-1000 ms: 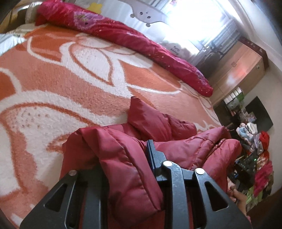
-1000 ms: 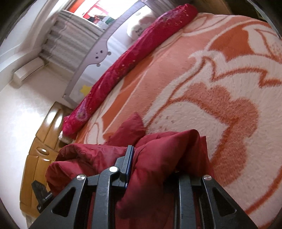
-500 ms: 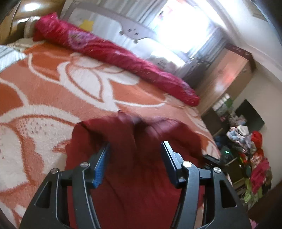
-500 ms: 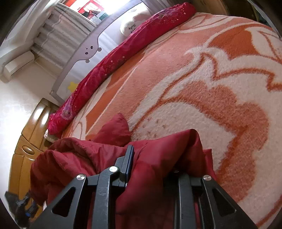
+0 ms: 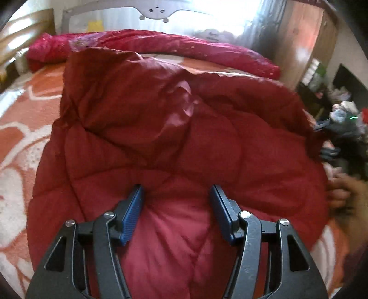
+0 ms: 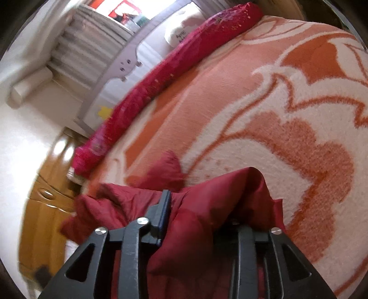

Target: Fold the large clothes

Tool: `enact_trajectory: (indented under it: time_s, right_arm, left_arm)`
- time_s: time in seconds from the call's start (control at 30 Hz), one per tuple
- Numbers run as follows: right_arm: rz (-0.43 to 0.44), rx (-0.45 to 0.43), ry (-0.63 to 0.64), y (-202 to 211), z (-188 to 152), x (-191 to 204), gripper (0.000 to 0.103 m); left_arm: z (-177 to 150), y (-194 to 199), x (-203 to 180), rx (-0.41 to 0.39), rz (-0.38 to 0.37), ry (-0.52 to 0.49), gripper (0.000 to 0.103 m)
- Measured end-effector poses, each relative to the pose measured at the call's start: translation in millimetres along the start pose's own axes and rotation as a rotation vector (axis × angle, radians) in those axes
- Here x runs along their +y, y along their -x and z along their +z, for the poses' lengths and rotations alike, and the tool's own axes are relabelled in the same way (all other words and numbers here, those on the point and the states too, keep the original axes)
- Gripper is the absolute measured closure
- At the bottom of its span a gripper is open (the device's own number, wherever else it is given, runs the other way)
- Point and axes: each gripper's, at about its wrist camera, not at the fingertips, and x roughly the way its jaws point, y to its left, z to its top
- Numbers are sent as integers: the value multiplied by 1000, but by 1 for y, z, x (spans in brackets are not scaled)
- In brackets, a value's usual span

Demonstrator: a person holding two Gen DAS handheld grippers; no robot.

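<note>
A dark red quilted puffer jacket (image 5: 174, 138) lies spread on the orange-and-white bed blanket (image 5: 18, 128) and fills most of the left wrist view. My left gripper (image 5: 177, 195) is open just above the jacket, its blue-padded fingers (image 5: 133, 207) apart with nothing between them. In the right wrist view my right gripper (image 6: 197, 207) is shut on a bunched fold of the jacket (image 6: 207, 220); the fabric hides its right finger. A loose part of the jacket (image 6: 165, 170) lies ahead on the blanket (image 6: 287, 115).
A long crimson rolled quilt (image 5: 207, 48) lies along the bed's far edge by a grey rail (image 5: 156, 13). A wooden headboard (image 6: 43, 207) stands left. A wooden cabinet (image 5: 306, 39) and clutter are right. A person's hand (image 5: 342, 191) is at the jacket's right edge.
My left gripper let go of the jacket and opened, and the jacket now lies spread out in front of it. My right gripper stays shut on its fold and has barely moved.
</note>
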Motion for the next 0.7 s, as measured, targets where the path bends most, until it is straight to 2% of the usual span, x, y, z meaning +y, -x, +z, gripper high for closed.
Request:
enact_trajectory:
  time_s: [0.07, 0.13, 0.17, 0.23, 0.3, 0.37, 0.43, 0.5, 0.53, 0.67, 0.7]
  right_arm:
    - [51, -68, -4, 34, -3, 9, 47]
    - [59, -140, 30, 63, -11, 21, 35]
    - [58, -165, 65, 75, -18, 29, 35]
    - [29, -113, 162, 73, -34, 48, 35]
    - [-32, 2, 299, 49, -53, 70, 35]
    - [-128, 102, 463, 16, -73, 91, 36]
    - [-242, 204, 551, -21, -87, 97, 37]
    - [-316, 221, 603, -46, -92, 95, 37]
    - [-331, 220, 603, -53, -89, 92, 37]
    - [-333, 225, 456, -71, -61, 70, 37]
    - [-331, 225, 423, -73, -54, 64, 37]
  left_arm:
    - [3, -4, -2, 2, 14, 5, 44]
    - [7, -6, -5, 4, 28, 7, 44]
    - [9, -8, -5, 6, 31, 9, 44]
    - [10, -11, -7, 13, 34, 16, 44]
    - [11, -13, -4, 24, 33, 29, 44]
    - [11, -15, -5, 35, 34, 31, 44]
    - [10, -16, 1, 49, 33, 33, 44]
    - [13, -22, 5, 66, 32, 42, 44]
    - [14, -23, 6, 73, 30, 47, 44]
    - [26, -34, 19, 109, -5, 96, 44]
    - [27, -35, 24, 111, -16, 109, 47]
